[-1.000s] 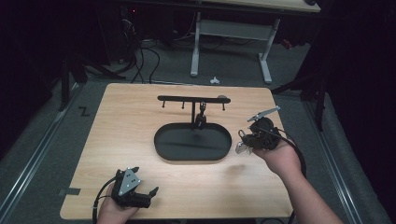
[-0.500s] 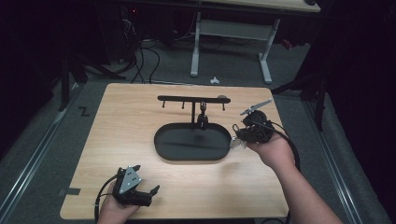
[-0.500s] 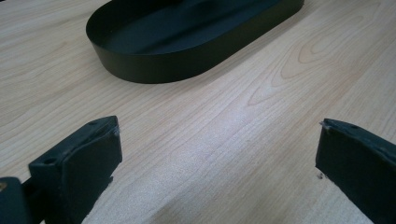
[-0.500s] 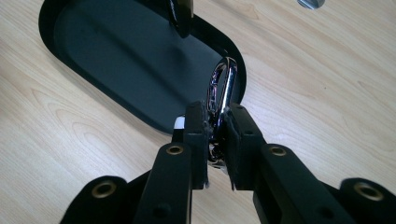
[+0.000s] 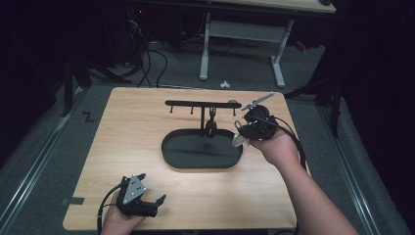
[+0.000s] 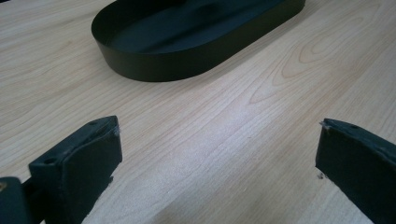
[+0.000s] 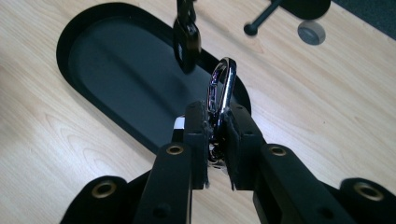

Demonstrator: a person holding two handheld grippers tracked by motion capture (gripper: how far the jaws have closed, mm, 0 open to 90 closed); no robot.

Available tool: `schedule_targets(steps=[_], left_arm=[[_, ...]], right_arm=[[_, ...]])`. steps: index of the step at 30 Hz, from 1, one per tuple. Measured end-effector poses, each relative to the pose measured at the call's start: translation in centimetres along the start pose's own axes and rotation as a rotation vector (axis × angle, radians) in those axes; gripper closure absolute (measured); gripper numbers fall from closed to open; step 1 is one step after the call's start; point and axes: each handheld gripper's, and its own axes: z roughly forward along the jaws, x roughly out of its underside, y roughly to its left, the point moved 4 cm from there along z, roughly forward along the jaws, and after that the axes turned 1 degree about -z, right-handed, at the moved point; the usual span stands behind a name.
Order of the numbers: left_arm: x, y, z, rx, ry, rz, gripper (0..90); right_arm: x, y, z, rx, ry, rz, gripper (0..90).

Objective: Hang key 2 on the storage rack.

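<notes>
A silver carabiner (image 7: 222, 81) stands upright between the pads of my right gripper (image 7: 215, 125), which is shut on its lower end. In the high view my right gripper (image 5: 241, 137) hovers over the right end of the black oval tray (image 5: 165, 149). Just ahead of the carabiner, a black clip (image 7: 187, 39) hangs from the black peg rack (image 5: 195, 103) and shows as the black clip (image 5: 212, 118) beside the post. My left gripper (image 5: 152, 188) rests at the table's front left, open, its jaws wide apart over bare wood (image 6: 219, 154).
The tray wall (image 6: 154, 65) lies ahead of the left gripper. A small grey disc (image 7: 311, 31) sits by the rack's right end. Beyond the table's far edge are a white desk frame (image 5: 240, 44) and cables on the floor.
My right hand has carried the carabiner left and away, from beside the tray's right end toward the rack and the hanging clip, rising a little. The left gripper has stayed put.
</notes>
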Motion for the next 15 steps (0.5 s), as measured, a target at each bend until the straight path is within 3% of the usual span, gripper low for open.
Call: schedule_targets(steps=[6, 15], left_arm=[[0.0, -0.1, -0.3, -0.008, 0.001, 0.003, 0.9], [0.3, -0.2, -0.5, -0.008, 0.009, 0.004, 1.0]], right_arm=[[-1.1, 0.0, 0.1, 0.004, -0.017, -0.008, 80.3], [-1.8, -0.8, 0.7, 0.006, -0.027, 0.024, 80.3]])
